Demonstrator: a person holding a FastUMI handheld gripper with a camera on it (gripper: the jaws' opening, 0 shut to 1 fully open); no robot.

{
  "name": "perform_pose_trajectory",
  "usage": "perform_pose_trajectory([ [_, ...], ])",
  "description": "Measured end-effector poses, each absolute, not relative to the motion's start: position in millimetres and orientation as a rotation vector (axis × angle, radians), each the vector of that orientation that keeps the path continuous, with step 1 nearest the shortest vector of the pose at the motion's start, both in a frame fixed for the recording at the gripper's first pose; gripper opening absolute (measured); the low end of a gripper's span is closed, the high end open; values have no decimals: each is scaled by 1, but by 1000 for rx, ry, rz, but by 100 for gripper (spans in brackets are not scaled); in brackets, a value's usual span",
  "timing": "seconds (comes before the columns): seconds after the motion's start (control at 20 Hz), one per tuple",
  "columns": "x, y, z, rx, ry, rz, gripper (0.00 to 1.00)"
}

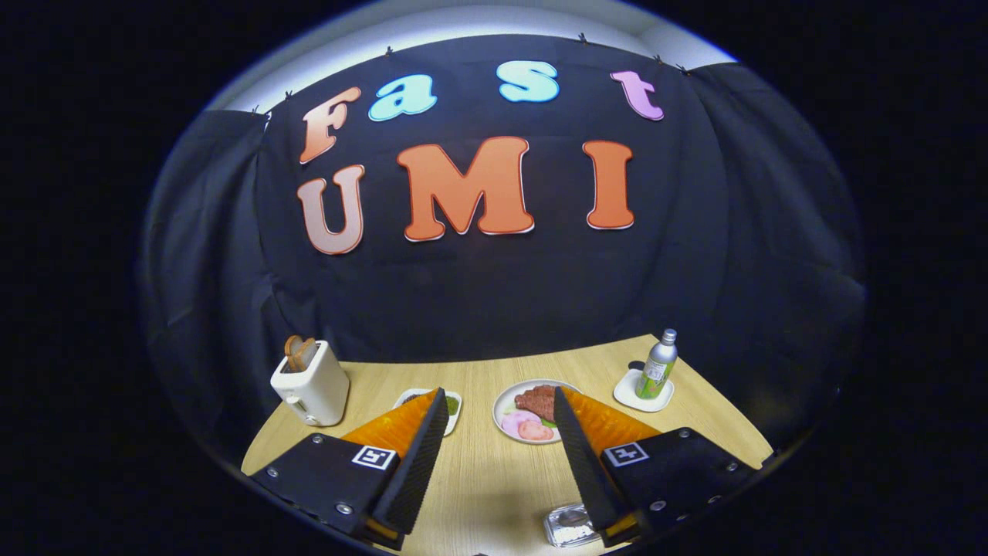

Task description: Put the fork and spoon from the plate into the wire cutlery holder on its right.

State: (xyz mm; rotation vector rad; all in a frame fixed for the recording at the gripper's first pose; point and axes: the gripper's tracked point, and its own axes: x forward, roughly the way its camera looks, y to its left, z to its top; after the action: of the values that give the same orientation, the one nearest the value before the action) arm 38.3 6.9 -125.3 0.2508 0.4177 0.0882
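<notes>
My gripper point(499, 395) hangs above the wooden table point(494, 471), open, with nothing between its fingers. Just ahead of the right fingertip sits a round white plate point(502, 407) carrying dark meat slices point(538, 400) and pink ham slices point(526, 425); that finger hides its right edge. I cannot make out any cutlery on it from here. Behind the left fingertip lies a smaller white dish point(457, 413) with something green on it, mostly hidden.
A white toaster point(310, 384) with toast point(298, 352) in its slots stands at the far left of the table. A green-labelled metal bottle point(658, 367) stands on a white coaster point(634, 399) at the far right. A small clear container point(570, 525) lies below the right finger.
</notes>
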Motion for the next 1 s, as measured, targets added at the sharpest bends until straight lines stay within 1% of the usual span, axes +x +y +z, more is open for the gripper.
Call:
perform_pose_trajectory([
  [0.3, 43, 62, -87, 260, 291, 91, 84],
  [0.45, 46, 101, -80, 243, 272, 129, 87],
  [0.5, 46, 116, -81, 238, 280, 145, 89],
  [0.7, 44, 174, -92, 218, 346, 229, 92],
  [0.85, 43, 215, -105, 191, 413, 289, 92],
  [1.0, 38, 247, -132, 184, 525, 330, 92],
])
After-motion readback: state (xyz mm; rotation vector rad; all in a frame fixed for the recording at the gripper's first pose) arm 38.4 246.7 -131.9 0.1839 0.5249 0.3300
